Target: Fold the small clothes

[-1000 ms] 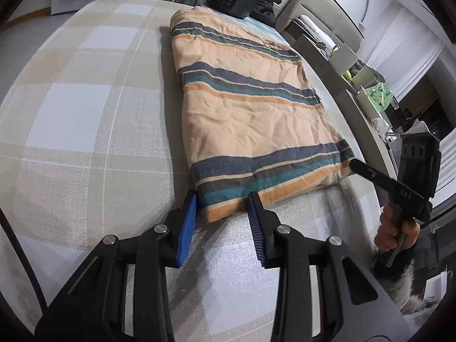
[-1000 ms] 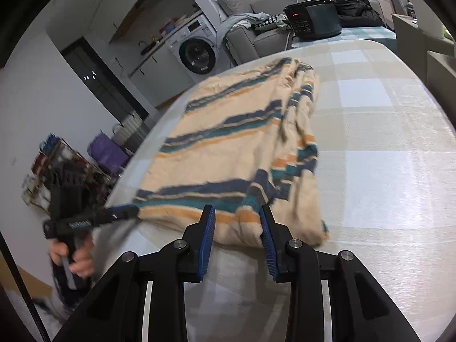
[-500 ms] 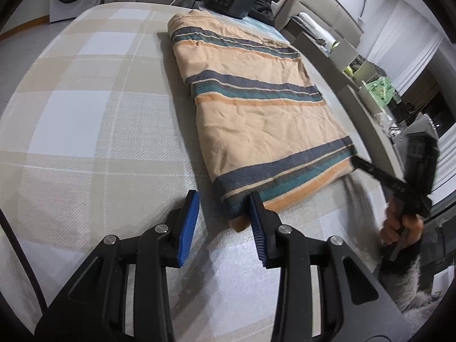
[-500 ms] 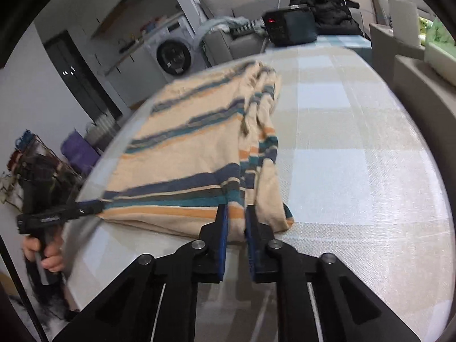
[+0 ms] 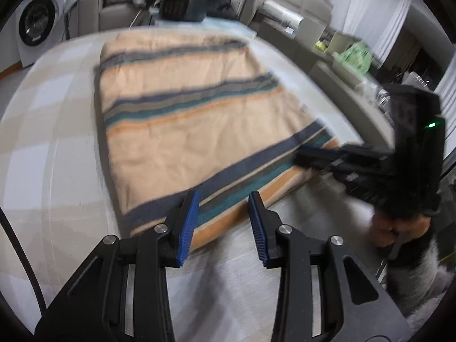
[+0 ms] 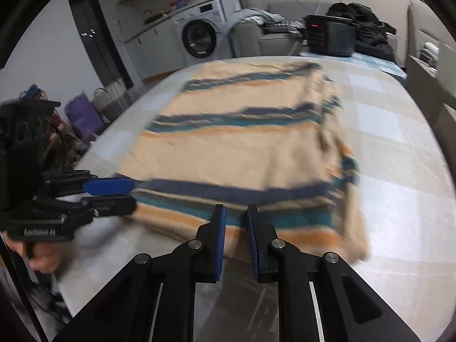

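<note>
Both grippers have slid along the hem. Left wrist view: left gripper stands parted over the striped garment folded on the checked tablecloth. Right wrist view: right gripper, lately narrowed, nearly together; whether it pinches the hem, cannot tell.

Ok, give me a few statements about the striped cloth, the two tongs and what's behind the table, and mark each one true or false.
1. The peach cloth with navy, teal and orange stripes lies flat on the checked beige tablecloth. True.
2. The left tongs hold the cloth lifted off the table. False: the near hem sits in their gap, but the cloth lies on the table.
3. A white front-loading washing machine stands beyond the table. True.
4. The black appliance with a red display sits on top of the cloth. False: it stands past the cloth's far end.
5. The right tongs gape wider than the left. False: their gap is narrower.
</note>
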Demonstrator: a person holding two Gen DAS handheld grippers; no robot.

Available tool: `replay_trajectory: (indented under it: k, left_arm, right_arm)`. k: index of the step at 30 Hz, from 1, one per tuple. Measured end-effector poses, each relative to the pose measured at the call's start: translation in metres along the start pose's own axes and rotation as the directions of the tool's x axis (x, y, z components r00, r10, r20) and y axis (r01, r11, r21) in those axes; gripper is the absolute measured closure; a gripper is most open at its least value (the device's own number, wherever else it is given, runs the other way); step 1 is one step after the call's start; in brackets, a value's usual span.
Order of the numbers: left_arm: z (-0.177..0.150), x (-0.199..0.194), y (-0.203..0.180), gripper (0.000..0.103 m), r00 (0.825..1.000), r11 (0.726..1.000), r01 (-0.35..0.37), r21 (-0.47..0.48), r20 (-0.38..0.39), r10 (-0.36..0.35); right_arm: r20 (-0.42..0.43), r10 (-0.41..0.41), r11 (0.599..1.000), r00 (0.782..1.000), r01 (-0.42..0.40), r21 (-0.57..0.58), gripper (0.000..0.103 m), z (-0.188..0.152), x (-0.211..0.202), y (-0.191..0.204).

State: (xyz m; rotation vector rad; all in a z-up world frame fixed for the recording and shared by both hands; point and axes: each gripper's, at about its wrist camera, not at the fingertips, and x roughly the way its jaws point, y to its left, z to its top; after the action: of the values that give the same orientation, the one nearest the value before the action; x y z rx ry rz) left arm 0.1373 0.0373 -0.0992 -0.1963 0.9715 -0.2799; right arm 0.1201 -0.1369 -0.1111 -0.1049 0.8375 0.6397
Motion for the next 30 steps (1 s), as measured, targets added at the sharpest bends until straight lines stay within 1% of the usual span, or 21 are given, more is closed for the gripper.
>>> replay_trajectory:
  k: [1,3,4,5,6,7,8,9,10,12,14,16,17,18,21,24,26,28,30]
  left_arm:
    - [-0.005,-0.001,0.005,0.071,1.000,1.000,0.008,-0.005,-0.001,-0.008]
    - [-0.014,-0.008,0.011,0.071,1.000,1.000,0.022,-0.005,0.010,-0.022]
    - [-0.017,-0.010,0.013,0.070,1.000,1.000,0.021,-0.007,0.007,-0.021]
    - [-0.021,-0.014,0.017,0.071,1.000,1.000,0.018,-0.023,-0.001,-0.018]
    - [-0.025,-0.019,0.020,0.070,1.000,0.999,0.020,-0.042,-0.003,-0.020]
    - [-0.028,-0.026,0.023,0.070,1.000,0.999,0.020,-0.047,0.006,-0.020]
    - [-0.029,-0.031,0.025,0.070,1.000,0.999,0.013,-0.049,0.016,-0.012]
    - [-0.030,-0.034,0.027,0.070,1.000,0.999,-0.001,-0.053,0.026,0.002]
    - [-0.031,-0.036,0.030,0.070,0.999,0.998,-0.012,-0.065,0.033,0.015]
    - [-0.033,-0.039,0.034,0.070,0.999,0.997,-0.025,-0.076,0.037,0.028]
    - [-0.033,-0.035,0.039,0.070,0.998,0.995,-0.053,-0.081,0.034,0.056]
    - [-0.035,-0.029,0.046,0.071,0.996,0.992,-0.082,-0.098,0.023,0.084]
    - [-0.034,-0.030,0.048,0.070,0.996,0.992,-0.075,-0.104,0.039,0.080]
    - [-0.033,-0.029,0.049,0.070,0.996,0.991,-0.079,-0.109,0.043,0.084]
    - [-0.028,-0.028,0.057,0.070,0.991,0.986,-0.112,-0.122,0.053,0.119]
    - [-0.022,-0.027,0.065,0.070,0.989,0.981,-0.126,-0.147,0.062,0.136]
    - [-0.020,-0.027,0.070,0.070,0.987,0.978,-0.136,-0.159,0.062,0.148]
    - [-0.022,-0.030,0.073,0.070,0.988,0.977,-0.132,-0.169,0.062,0.144]
    - [-0.025,-0.036,0.073,0.070,0.985,0.974,-0.148,-0.168,0.061,0.161]
  right_arm:
    - [0.003,-0.008,1.000,1.000,0.008,0.010,0.089,-0.004,-0.005,-0.007]
    - [0.000,-0.053,0.997,0.999,0.053,0.054,0.087,-0.014,-0.021,-0.027]
    - [-0.012,-0.059,0.995,0.998,0.060,0.080,0.084,-0.017,-0.026,-0.036]
    - [-0.022,-0.059,0.992,0.998,0.061,0.109,0.079,-0.020,-0.032,-0.045]
    - [-0.008,-0.061,0.989,0.998,0.062,0.132,0.076,-0.022,-0.038,-0.051]
    - [0.010,-0.057,0.987,0.998,0.054,0.154,0.074,-0.022,-0.042,-0.057]
    - [0.026,-0.039,0.983,0.999,0.034,0.181,0.068,-0.022,-0.044,-0.062]
    - [0.037,-0.019,0.978,0.999,0.011,0.207,0.060,-0.020,-0.044,-0.067]
    - [0.051,0.000,0.973,0.999,-0.012,0.230,0.056,-0.018,-0.041,-0.070]
    - [0.073,0.017,0.963,0.997,-0.036,0.266,0.056,-0.013,-0.032,-0.074]
    - [0.066,0.026,0.953,0.997,-0.045,0.301,0.057,-0.005,-0.019,-0.073]
    - [0.053,0.009,0.955,0.999,-0.025,0.295,0.060,-0.002,-0.012,-0.070]
    - [0.048,-0.004,0.960,0.999,-0.009,0.281,0.063,-0.002,-0.012,-0.067]
    - [0.045,-0.002,0.963,0.999,-0.011,0.269,0.069,-0.003,-0.013,-0.065]
    - [0.026,0.011,0.967,1.000,-0.017,0.255,0.073,-0.009,-0.014,-0.057]
    - [0.022,0.008,0.972,1.000,-0.013,0.236,0.073,-0.012,-0.013,-0.045]
    - [0.019,0.009,0.972,1.000,-0.014,0.236,0.073,-0.012,-0.012,-0.044]
    - [0.016,-0.010,0.976,1.000,0.006,0.217,0.072,-0.011,-0.010,-0.043]
    - [0.018,-0.040,0.981,0.999,0.036,0.192,0.067,-0.009,-0.014,-0.044]
